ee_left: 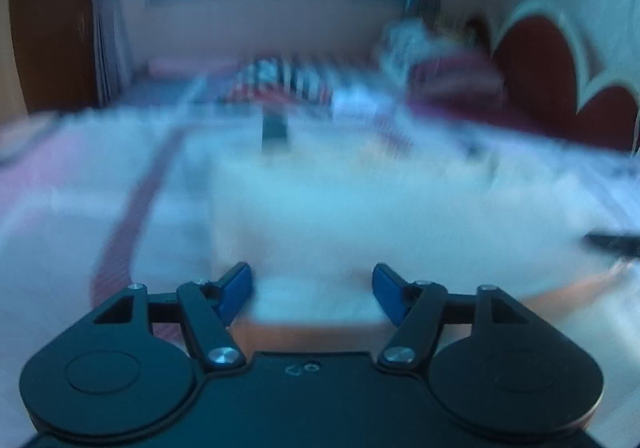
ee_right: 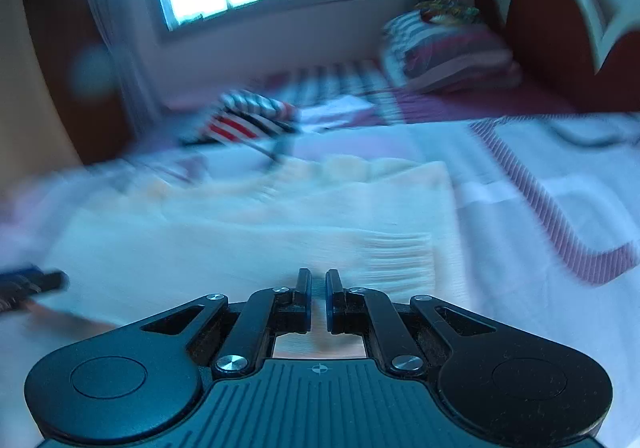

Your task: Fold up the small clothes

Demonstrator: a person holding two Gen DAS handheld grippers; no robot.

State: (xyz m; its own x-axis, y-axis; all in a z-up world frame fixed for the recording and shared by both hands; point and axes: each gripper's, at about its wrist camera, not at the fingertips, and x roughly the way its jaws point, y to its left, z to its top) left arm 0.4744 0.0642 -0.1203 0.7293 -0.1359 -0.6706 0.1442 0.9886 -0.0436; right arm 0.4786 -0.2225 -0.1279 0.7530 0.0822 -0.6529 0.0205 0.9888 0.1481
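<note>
Folding a small cream ribbed knit garment (ee_right: 256, 232) spread flat on the bed

Lying across the white bedspread with a red-striped border (ee_right: 560, 216), flattened so an edge can be lifted and carried over. Right gripper (ee_right: 318, 300) hovering low over the near ribbed hem, jaws drawn almost together; whether a thin fold of cloth is caught between them cannot be told, though the narrow gap shows only pale fabric behind. Left gripper (ee_left: 312, 288) standing with jaws wide, nothing between them, pale cloth just ahead, probably lining up for the near edge on its own side. Everything heavily blurred in the left view. Striped red, white and dark cloth bundle (ee_right: 248, 120) sitting well apart at the far side, likely waiting its turn; striped pillows (ee_right: 448, 52) resting against the red headboard (ee_right: 552, 28)
</note>
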